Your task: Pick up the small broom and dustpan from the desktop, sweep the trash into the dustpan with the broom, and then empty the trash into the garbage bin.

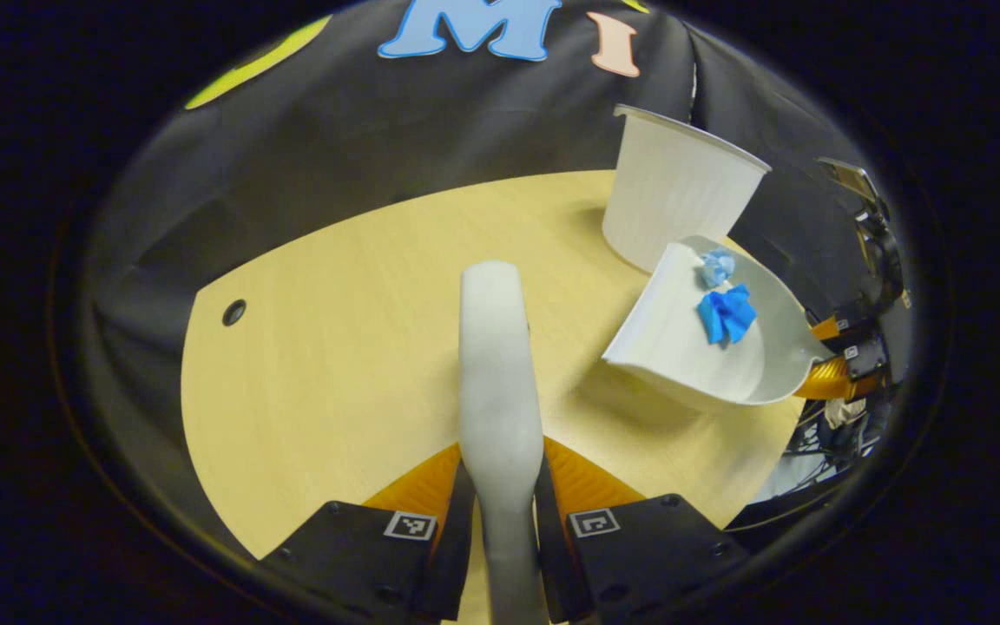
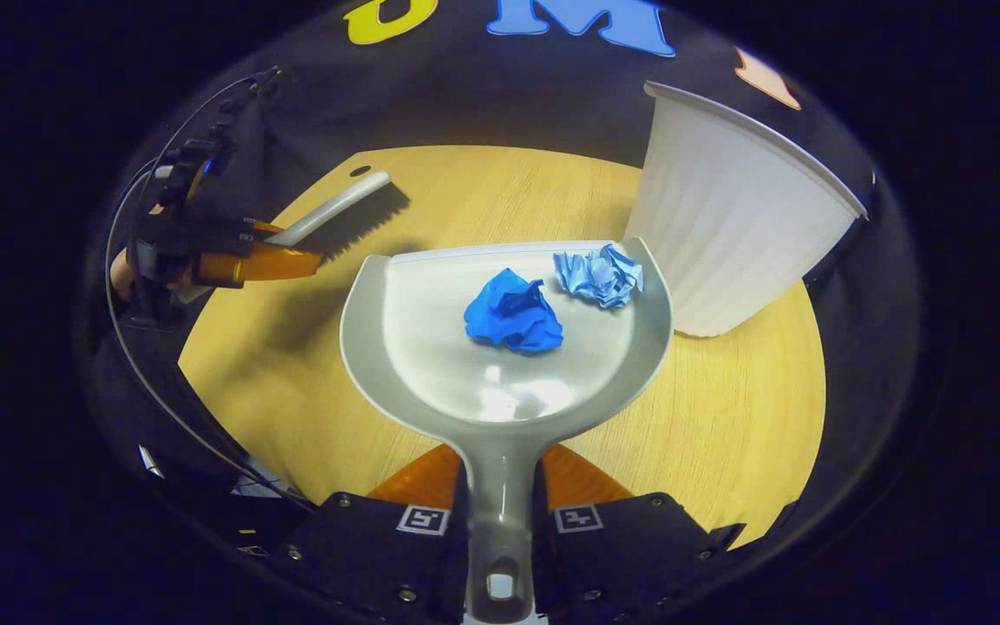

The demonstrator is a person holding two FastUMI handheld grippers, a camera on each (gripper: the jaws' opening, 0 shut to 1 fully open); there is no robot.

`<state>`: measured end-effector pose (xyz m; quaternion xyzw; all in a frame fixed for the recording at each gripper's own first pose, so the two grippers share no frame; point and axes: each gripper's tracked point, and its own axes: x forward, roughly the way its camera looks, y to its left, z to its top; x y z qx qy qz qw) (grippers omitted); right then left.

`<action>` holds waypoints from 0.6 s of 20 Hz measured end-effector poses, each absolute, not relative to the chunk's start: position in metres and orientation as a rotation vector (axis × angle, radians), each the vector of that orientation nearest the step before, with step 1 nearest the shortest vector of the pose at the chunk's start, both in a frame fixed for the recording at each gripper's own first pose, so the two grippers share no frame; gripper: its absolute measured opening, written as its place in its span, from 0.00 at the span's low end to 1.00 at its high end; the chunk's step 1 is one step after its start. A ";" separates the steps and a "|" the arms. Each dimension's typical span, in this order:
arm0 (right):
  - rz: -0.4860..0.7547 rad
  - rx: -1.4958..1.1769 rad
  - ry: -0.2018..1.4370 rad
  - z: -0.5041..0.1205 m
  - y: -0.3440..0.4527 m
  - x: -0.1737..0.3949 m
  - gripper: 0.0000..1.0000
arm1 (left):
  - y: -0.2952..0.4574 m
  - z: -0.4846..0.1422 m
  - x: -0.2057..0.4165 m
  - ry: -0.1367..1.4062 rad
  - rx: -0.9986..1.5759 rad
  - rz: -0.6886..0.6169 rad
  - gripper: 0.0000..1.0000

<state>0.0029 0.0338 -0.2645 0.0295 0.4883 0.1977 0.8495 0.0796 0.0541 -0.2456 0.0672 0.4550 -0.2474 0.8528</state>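
With the right gripper (image 2: 500, 521) fingers clamping the dustpan (image 2: 500, 347) handle and the left gripper (image 1: 500, 521) gripping the broom (image 1: 496, 347), I'd keep the dustpan level until over the near-right garbage bin (image 2: 726, 234), then tip both paper wads (image 2: 513, 312) in.

Pale wooden desktop (image 1: 335, 365), small round hole (image 1: 233, 312), black cloth wall (image 1: 430, 139)

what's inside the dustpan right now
Two crumpled paper balls lie in the dustpan: a dark blue one near the middle and a lighter blue one beside it, toward the front lip. Anything beneath the wads is covered.
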 end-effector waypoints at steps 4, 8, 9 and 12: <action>0.465 0.005 0.999 -0.267 0.024 0.003 0.30 | 0.089 -0.251 0.064 0.963 0.101 -0.461 0.41; 0.501 0.020 0.982 -0.271 0.021 0.005 0.29 | 0.116 -0.253 0.048 0.968 0.053 -0.423 0.39; 0.505 0.027 0.977 -0.272 0.021 0.005 0.29 | 0.122 -0.253 0.045 0.972 0.045 -0.414 0.39; 0.510 0.070 0.975 -0.270 0.023 0.006 0.30 | 0.131 -0.249 0.038 0.977 0.026 -0.395 0.39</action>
